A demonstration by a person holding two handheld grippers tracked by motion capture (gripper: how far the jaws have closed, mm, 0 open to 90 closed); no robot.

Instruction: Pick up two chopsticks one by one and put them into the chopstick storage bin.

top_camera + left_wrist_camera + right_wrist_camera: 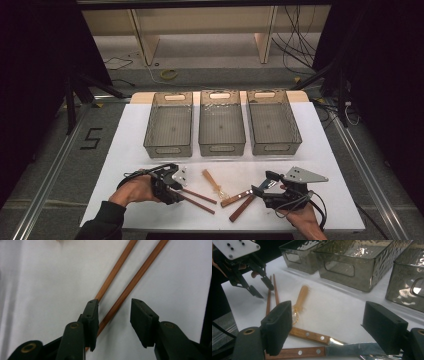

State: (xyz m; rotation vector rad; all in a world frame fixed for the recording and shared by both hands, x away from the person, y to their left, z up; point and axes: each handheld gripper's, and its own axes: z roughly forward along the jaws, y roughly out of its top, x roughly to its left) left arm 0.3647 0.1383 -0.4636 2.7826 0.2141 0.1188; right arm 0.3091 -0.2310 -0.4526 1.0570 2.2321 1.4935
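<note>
Two brown chopsticks (199, 196) lie side by side on the white table, near its front edge. My left gripper (174, 191) is down over their left ends. In the left gripper view its jaws (114, 302) stand partly open: the right chopstick (140, 272) runs between the pads untouched, and the left chopstick (117, 267) ends at the left pad. My right gripper (328, 308) is wide open just above two wooden-handled knives (309, 335), gripping nothing. In the high view it (262, 184) sits at the front right, beside the knives (235, 199).
An amber plastic utensil (212, 180) lies between the chopsticks and the knives. Three grey see-through bins (167, 149) (222, 147) (276, 147) stand in a row across the middle of the table. Dark floor and cables lie beyond the table edges.
</note>
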